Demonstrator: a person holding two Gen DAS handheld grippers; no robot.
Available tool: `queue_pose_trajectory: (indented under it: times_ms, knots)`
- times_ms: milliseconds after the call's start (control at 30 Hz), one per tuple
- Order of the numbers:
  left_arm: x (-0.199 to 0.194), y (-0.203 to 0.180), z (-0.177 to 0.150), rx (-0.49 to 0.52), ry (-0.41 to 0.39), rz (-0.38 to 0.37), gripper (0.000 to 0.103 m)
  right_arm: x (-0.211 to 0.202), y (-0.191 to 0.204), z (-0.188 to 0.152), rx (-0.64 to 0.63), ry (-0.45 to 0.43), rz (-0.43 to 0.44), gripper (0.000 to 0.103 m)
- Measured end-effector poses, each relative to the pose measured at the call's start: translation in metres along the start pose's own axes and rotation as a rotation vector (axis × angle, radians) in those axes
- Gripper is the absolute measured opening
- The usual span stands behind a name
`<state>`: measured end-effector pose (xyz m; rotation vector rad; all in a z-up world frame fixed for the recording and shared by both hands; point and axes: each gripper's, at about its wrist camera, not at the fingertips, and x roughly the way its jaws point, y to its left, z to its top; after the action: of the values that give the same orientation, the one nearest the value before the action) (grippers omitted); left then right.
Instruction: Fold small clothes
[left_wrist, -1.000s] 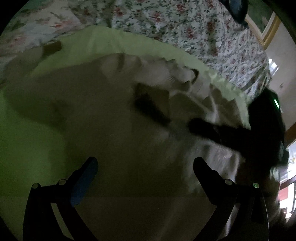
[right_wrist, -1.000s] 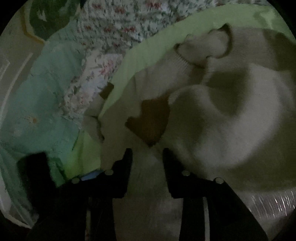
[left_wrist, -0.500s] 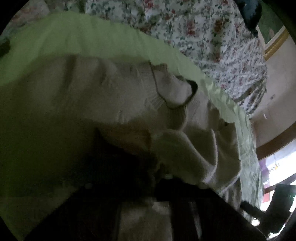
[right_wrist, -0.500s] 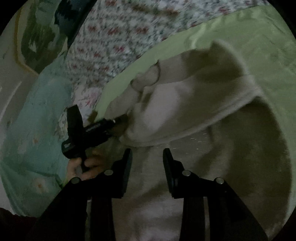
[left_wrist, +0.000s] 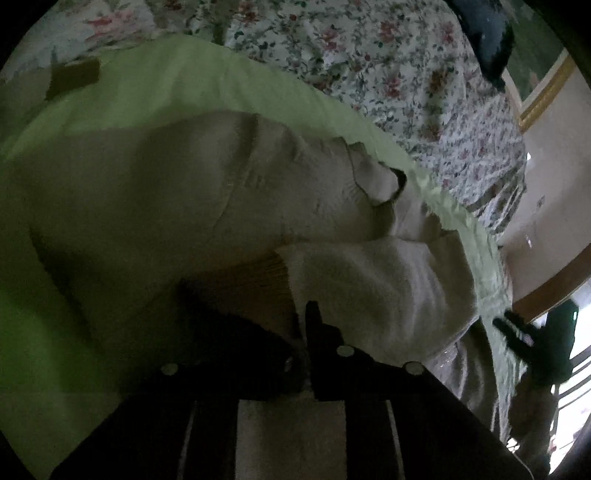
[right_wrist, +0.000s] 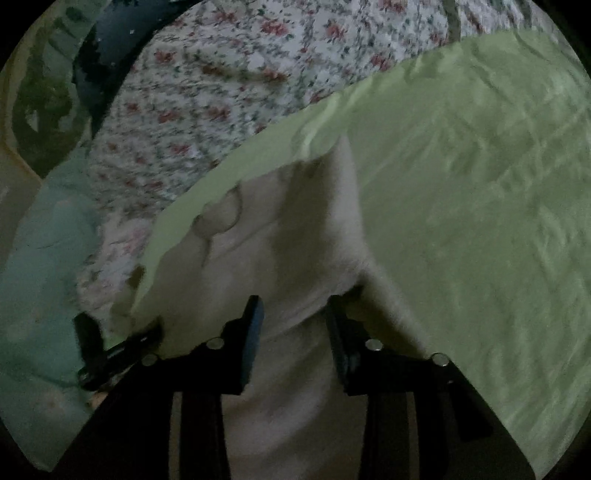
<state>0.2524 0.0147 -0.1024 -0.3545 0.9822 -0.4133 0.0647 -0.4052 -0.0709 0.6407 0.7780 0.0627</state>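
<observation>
The left claw (left_wrist: 301, 332) has just nipped nearly closed on a fold of the cream sweater (left_wrist: 221, 192), spread ahead of it over the green sheet (left_wrist: 184, 85). The right claw (right_wrist: 293, 317) has just been opening, sweater cloth lying loose between its fingers (right_wrist: 253, 325).

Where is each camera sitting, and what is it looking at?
Left wrist: rides the left tool, looking down its nearly shut fingers at the cream sweater; the right tool shows at right.
Right wrist: rides the right tool, fingers apart over the sweater; the left tool shows lower left.
Both share: sweater, green sheet, floral bedspread.
</observation>
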Motion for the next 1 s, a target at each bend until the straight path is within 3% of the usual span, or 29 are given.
queue_pose_trajectory:
  times_ms: [33, 133, 233, 333, 367, 400, 433, 567, 667, 800, 867, 933, 1000]
  knots:
    - [0.002, -0.001, -0.001, 0.01, 0.001, 0.005, 0.012, 0.003, -0.002, 0.008, -0.003, -0.01, -0.029, 0.058]
    - [0.007, -0.008, -0.005, 0.05, 0.013, 0.033, 0.012, 0.019, -0.007, 0.038, -0.016, -0.027, -0.1, 0.06]
    - [0.007, -0.006, -0.009, 0.048, 0.014, 0.034, 0.012, 0.052, -0.015, 0.059, -0.02, 0.035, -0.148, 0.063]
    - [0.007, -0.005, -0.008, 0.044, 0.012, 0.031, 0.011, 0.087, -0.019, 0.063, -0.041, 0.127, -0.14, 0.063]
    - [0.008, -0.008, -0.007, 0.05, 0.01, 0.032, 0.011, 0.096, -0.019, 0.062, -0.062, 0.158, -0.147, 0.059]
    - [0.009, -0.014, -0.004, 0.066, 0.005, 0.03, 0.006, 0.102, -0.017, 0.061, -0.096, 0.177, -0.151, 0.022]
    - [0.008, -0.017, -0.003, 0.078, 0.0, 0.025, 0.006, 0.104, -0.017, 0.061, -0.108, 0.184, -0.153, 0.009]
    - [0.016, -0.038, 0.006, 0.126, -0.015, 0.006, 0.006, 0.082, -0.033, 0.077, -0.071, 0.108, -0.157, 0.009]
    - [0.027, -0.039, 0.005, 0.132, 0.007, 0.044, 0.006, 0.089, -0.041, 0.074, -0.072, 0.142, -0.188, 0.01]
    - [0.024, -0.032, 0.002, 0.112, 0.011, 0.034, 0.006, 0.066, -0.027, 0.069, -0.082, 0.035, -0.325, 0.026]
    - [0.023, -0.029, 0.001, 0.105, 0.014, 0.035, 0.006, 0.056, -0.008, 0.062, -0.136, -0.005, -0.265, 0.026]
    - [0.021, -0.027, 0.0, 0.106, 0.017, 0.041, 0.008, 0.062, 0.014, 0.047, -0.205, 0.034, -0.168, 0.037]
    - [0.015, -0.023, -0.002, 0.114, 0.013, 0.056, 0.01, 0.081, 0.015, 0.033, -0.21, 0.127, -0.164, 0.038]
